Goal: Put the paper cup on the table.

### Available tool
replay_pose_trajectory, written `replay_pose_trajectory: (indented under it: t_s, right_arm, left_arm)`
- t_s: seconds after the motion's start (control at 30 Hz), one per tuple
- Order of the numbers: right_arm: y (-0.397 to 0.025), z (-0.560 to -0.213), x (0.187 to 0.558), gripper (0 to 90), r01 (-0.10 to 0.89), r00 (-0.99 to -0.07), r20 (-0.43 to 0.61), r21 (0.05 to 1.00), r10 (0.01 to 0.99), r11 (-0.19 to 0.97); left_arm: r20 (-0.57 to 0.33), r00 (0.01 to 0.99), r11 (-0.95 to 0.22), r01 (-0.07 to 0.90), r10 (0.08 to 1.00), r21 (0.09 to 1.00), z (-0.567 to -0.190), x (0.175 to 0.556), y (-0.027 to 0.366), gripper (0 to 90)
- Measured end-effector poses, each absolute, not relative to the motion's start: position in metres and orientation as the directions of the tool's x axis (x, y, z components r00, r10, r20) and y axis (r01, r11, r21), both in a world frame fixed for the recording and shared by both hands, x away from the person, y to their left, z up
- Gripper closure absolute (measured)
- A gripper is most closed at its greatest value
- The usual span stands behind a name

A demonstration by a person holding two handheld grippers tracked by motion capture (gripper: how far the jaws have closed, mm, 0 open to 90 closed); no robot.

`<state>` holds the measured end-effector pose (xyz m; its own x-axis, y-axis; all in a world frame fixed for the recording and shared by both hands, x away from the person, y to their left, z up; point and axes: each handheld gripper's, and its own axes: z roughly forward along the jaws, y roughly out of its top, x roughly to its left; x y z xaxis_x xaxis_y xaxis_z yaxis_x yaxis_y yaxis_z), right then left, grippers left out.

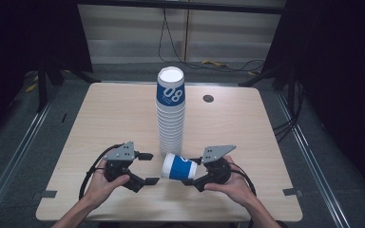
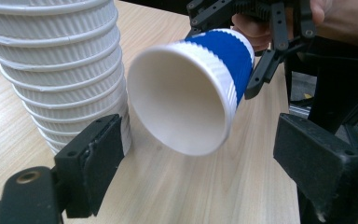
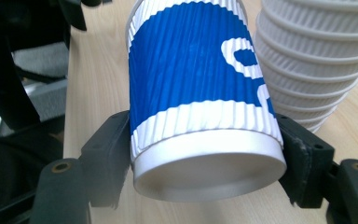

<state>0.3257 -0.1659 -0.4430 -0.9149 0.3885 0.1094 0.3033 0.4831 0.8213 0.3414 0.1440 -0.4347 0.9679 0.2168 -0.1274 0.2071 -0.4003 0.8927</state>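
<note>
right gripper (image 1: 190,172) clamps the cup (image 1: 179,166) near its base; left gripper (image 1: 146,168) gapes empty. light, crushable ribbed paper: grip the stiffer base gently.

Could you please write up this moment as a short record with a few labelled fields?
surface: wooden table
stack: inverted paper cups, upright, mid-table
held item: blue and white cup, on its side, mouth toward the left gripper
right gripper: shut on the cup near its base
left gripper: open, holding nothing, short of the cup's mouth
cup and stack: touching or not, cannot tell
</note>
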Motion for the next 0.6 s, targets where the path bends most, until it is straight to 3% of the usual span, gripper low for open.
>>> replay_pose_trajectory:
  t_s: [0.6]
  right_arm:
    - [-0.168, -0.454, 0.325, 28.0, 0.307, -0.911, 0.174, 0.891, 0.375, 0.334]
  left_arm:
    - [-0.137, 0.962, -0.331, 0.212, 0.235, 0.92, -0.435, 0.336, 0.142, 15.7]
